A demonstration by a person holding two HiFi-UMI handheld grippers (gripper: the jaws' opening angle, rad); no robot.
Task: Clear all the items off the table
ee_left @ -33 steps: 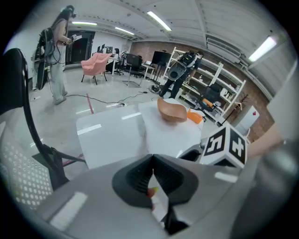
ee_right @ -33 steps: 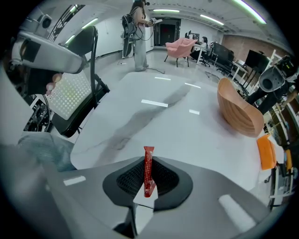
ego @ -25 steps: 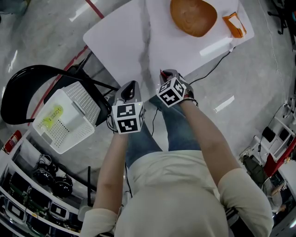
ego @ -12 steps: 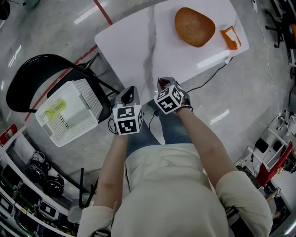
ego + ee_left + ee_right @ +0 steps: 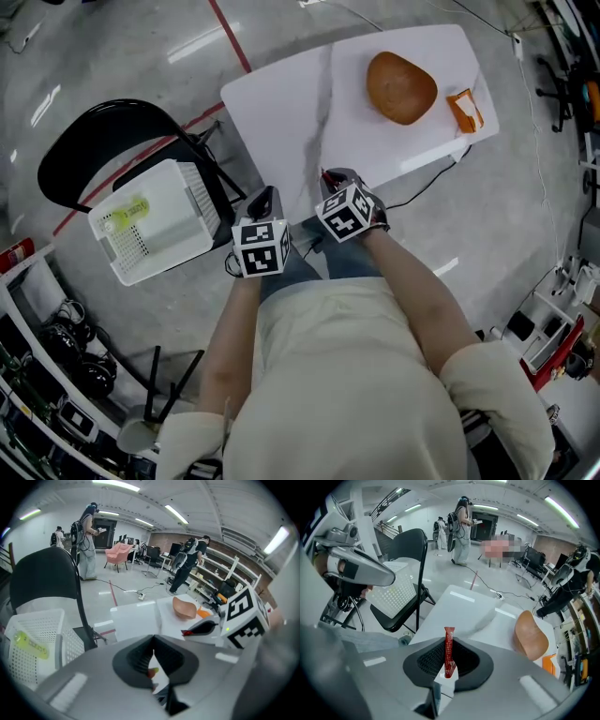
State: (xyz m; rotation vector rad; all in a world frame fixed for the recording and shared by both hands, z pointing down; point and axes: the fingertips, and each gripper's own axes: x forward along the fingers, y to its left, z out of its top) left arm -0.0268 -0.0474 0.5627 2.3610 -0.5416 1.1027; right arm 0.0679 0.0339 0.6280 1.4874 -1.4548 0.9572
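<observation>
My right gripper [image 5: 328, 175] [image 5: 449, 641] hangs over the near edge of the white table [image 5: 300, 103], shut on a thin red sachet [image 5: 449, 652] that stands up between its pads. My left gripper [image 5: 265, 195] [image 5: 152, 639] is beside it on the left with its jaws shut; a tiny orange-green speck shows low in the gap and I cannot tell what it is. At the table's far end lie a brown bowl-shaped object [image 5: 401, 86] [image 5: 531, 635] and an orange packet [image 5: 464, 110] [image 5: 204, 613].
A white perforated basket [image 5: 183, 225] sits on a black folding chair [image 5: 84, 141] left of the table, with a yellow-green item [image 5: 127, 214] inside. A cable runs down from the table's right edge. People stand in the background of both gripper views.
Both grippers have risen near the table's front edge, the right one still gripping the red sachet. Table, chair and basket look smaller and farther away in the head view.
</observation>
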